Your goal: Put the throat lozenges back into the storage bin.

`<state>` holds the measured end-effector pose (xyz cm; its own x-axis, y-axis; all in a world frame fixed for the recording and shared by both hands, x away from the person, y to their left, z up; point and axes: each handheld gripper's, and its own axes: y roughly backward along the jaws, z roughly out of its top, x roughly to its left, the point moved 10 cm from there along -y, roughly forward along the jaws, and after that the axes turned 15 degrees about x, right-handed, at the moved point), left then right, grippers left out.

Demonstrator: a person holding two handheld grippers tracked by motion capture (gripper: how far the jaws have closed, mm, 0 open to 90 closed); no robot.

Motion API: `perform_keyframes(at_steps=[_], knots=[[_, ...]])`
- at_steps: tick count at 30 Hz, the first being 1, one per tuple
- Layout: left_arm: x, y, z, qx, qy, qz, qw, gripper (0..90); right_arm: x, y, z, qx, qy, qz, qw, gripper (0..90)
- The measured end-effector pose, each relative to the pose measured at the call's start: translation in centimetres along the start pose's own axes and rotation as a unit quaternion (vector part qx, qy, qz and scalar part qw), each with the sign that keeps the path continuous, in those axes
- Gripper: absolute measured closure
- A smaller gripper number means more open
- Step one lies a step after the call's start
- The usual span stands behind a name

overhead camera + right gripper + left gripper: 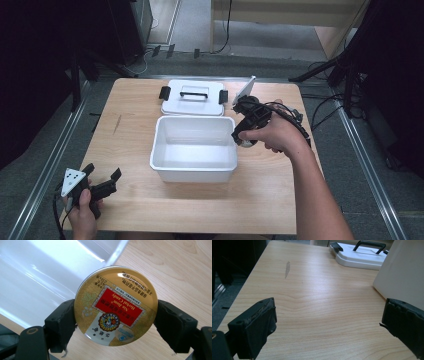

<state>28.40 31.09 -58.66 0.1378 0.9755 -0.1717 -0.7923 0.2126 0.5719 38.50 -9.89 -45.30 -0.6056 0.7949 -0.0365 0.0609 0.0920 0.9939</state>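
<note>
While the left gripper (102,182) rests low at the near left corner of the wooden worktop (135,145), its fingers (254,327) stand wide apart with nothing but bare wood between them. The left gripper view looks along those fingers across the worktop toward the side wall of the white tub (404,275) and the white lid (359,256) beyond it.

The right gripper (243,136) hangs in the air at the right rim of the tub (194,150), held by the person's right hand (280,135). Its fingers (62,325) are clamped on a round gold candy tin (116,306), one pad pressing each side of the tin's edge. In the right gripper view the tin's face is turned to the camera, showing a red label with white lettering that reads upside down, and a small round emblem near it. Behind the tin lies the tub's pale interior on one side and the bare worktop on the other, so the tin sits over the tub's right edge, clear of the wood.

The tub stands open in the middle of the worktop. Its lid, with a black handle (194,92) and black clips at each end, lies flat just behind it, touching or nearly touching the tub's far wall.
</note>
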Motion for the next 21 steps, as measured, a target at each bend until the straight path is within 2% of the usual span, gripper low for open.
perform_keyframes(at_steps=[2,7,8,11,14,15,16,17,18,19,20,21], knots=[[0.0,0.0,0.0,0.001,0.000,0.000,1.0000,0.0,0.7,0.4,0.5,-0.004,0.011,-0.003,0.9999,21.2],[0.0,0.0,0.0,0.001,0.000,0.000,1.0000,0.0,1.9,0.8,1.2,-0.009,0.019,-0.003,0.9998,21.2],[0.0,0.0,0.0,0.001,0.000,0.000,1.0000,0.0,2.4,0.9,1.5,-0.012,0.034,-0.009,0.9993,21.2],[0.0,0.0,0.0,0.000,0.000,0.000,1.0000,0.0,2.9,0.9,1.7,-0.011,0.041,-0.008,0.9990,21.2],[0.0,0.0,0.0,0.000,0.001,-0.001,1.0000,0.0,3.7,0.9,2.2,-0.021,0.063,-0.012,0.9977,21.2],[0.0,0.0,0.0,0.000,0.001,0.000,1.0000,0.0,4.3,0.8,2.5,-0.027,0.082,-0.011,0.9962,21.1],[0.0,0.0,0.0,0.000,0.001,0.000,1.0000,0.0,4.3,0.8,2.5,-0.027,0.082,-0.011,0.9962,21.1],[0.0,0.0,0.0,0.000,0.001,-0.001,1.0000,0.0,4.4,0.8,2.6,-0.032,0.095,-0.013,0.9948,21.1],[0.0,0.0,0.0,0.001,-0.001,-0.001,1.0000,0.0,4.8,0.6,2.8,-0.041,0.124,-0.019,0.9913,21.1],[0.0,0.0,0.0,0.001,0.000,-0.001,1.0000,0.0,4.9,0.5,2.8,-0.044,0.137,-0.021,0.9894,21.1],[0.0,0.0,0.0,0.001,0.000,-0.001,1.0000,0.0,5.3,0.2,2.9,-0.046,0.162,-0.025,0.9854,21.1],[0.0,0.0,0.0,0.001,0.000,-0.001,1.0000,0.0,5.4,0.0,2.9,-0.051,0.175,-0.031,0.9828,21.1]])
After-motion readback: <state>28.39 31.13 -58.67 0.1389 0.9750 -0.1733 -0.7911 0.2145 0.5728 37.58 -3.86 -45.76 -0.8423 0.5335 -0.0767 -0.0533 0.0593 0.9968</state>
